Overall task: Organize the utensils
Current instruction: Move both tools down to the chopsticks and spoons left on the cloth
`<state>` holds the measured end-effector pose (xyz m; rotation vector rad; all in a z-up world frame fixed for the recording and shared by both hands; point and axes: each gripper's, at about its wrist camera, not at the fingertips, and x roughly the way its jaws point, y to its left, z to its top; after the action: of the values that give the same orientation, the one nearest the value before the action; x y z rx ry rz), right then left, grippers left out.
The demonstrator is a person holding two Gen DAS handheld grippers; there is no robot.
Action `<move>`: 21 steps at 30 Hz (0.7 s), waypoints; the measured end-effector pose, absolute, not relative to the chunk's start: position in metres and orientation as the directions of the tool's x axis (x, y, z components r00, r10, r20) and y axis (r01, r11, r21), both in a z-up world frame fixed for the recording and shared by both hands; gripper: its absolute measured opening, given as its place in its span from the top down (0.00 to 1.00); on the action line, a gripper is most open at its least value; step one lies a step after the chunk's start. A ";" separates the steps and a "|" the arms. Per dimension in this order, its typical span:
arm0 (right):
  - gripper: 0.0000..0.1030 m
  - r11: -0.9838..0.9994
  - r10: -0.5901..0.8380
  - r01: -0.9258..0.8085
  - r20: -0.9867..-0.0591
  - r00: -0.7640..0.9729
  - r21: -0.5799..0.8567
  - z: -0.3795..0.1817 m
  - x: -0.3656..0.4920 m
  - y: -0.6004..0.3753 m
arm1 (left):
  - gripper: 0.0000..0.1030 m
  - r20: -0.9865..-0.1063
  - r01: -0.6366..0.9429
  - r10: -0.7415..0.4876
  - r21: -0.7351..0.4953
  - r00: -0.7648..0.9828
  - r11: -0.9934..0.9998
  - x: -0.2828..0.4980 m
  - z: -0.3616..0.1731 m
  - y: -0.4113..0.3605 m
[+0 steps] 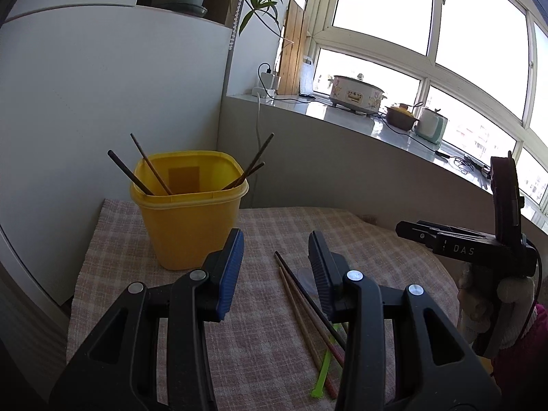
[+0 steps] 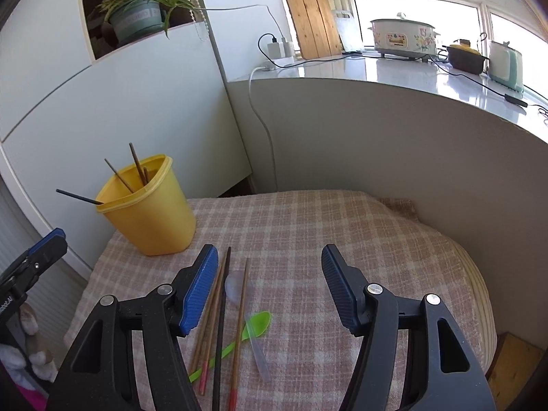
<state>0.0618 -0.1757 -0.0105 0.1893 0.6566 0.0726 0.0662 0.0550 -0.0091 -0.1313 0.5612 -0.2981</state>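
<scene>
The left tool (image 1: 275, 260) hangs over a bench covered with a pink checked cloth (image 1: 260, 352), its two blue-padded jaws partly apart with nothing between them. Just ahead of it and to the left stands a yellow tub (image 1: 186, 205), upright near the far left corner of the cloth, with four dark chopsticks (image 1: 150, 167) leaning out of it against the rim. To the right of the left tool's jaws a small bundle of loose chopsticks (image 1: 301, 304) lies flat on the cloth, partly hidden behind the right jaw, with a green plastic spoon (image 1: 323, 373) poking out beneath them. The right tool (image 2: 270, 274) is open wider and also holds nothing; it points down at the same pile. In its view the loose chopsticks (image 2: 219, 311) lie side by side just beside its left jaw, one black and the others brown with red ends, and they cross over the handle of the green spoon (image 2: 257, 323), whose bowl points away to the right. A clear plastic spoon (image 2: 236, 287) lies among them, its bowl between two sticks. The yellow tub (image 2: 150, 215) sits further back on the left, apart from the pile. Behind the bench a window ledge (image 2: 394, 72) carries a cooker (image 2: 404, 37).
</scene>
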 end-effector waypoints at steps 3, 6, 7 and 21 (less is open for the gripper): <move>0.40 0.981 0.112 0.015 -0.617 0.779 0.196 -0.020 0.060 -0.185 | 0.62 -0.533 0.257 -0.334 -0.216 0.777 0.942 0.069 -0.020 0.048; 0.40 0.978 0.115 0.028 -0.644 0.756 0.208 -0.030 0.060 -0.193 | 0.62 -0.570 0.272 -0.369 -0.251 0.735 0.929 0.072 -0.034 0.044; 0.40 0.976 0.121 0.029 -0.652 0.749 0.214 -0.033 0.059 -0.195 | 0.62 -0.583 0.277 -0.383 -0.267 0.716 0.923 0.073 -0.039 0.044; 0.42 0.943 0.290 -0.038 -0.755 0.588 0.332 -0.078 0.078 -0.189 | 0.62 -0.709 0.277 -0.511 -0.429 0.487 0.860 0.094 -0.106 0.027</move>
<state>0.0783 -0.1890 -0.0776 0.2949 0.9257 0.1943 0.0939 0.0271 -0.1059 -0.2732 0.9487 -0.4860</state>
